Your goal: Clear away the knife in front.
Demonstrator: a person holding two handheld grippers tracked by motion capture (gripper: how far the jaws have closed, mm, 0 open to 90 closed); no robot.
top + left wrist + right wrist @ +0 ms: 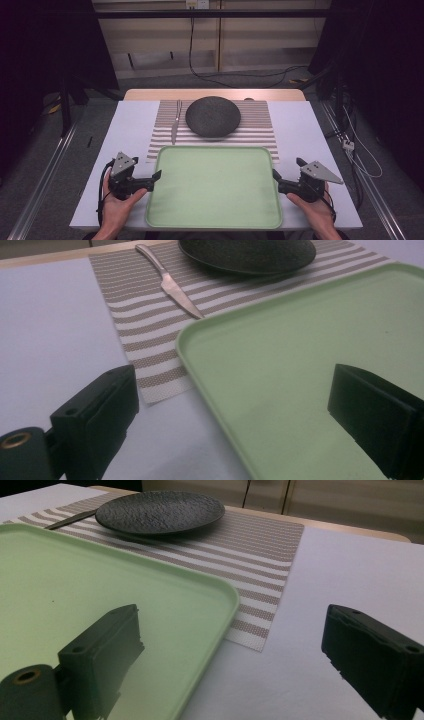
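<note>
Green tray (215, 185) partly cut off

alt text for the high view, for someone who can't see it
A person holds an open claw in each hand, the left claw at the left edge and the right claw at the right edge of an empty green tray on a white table. Beyond it, a striped placemat carries a dark plate and a knife.

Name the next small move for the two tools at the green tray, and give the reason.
Probably slide both tools inward until the green tray rim sits between their jaws. The left tool and right tool flank its side edges, jaws open, each straddling the rim but gripping nothing.
</note>
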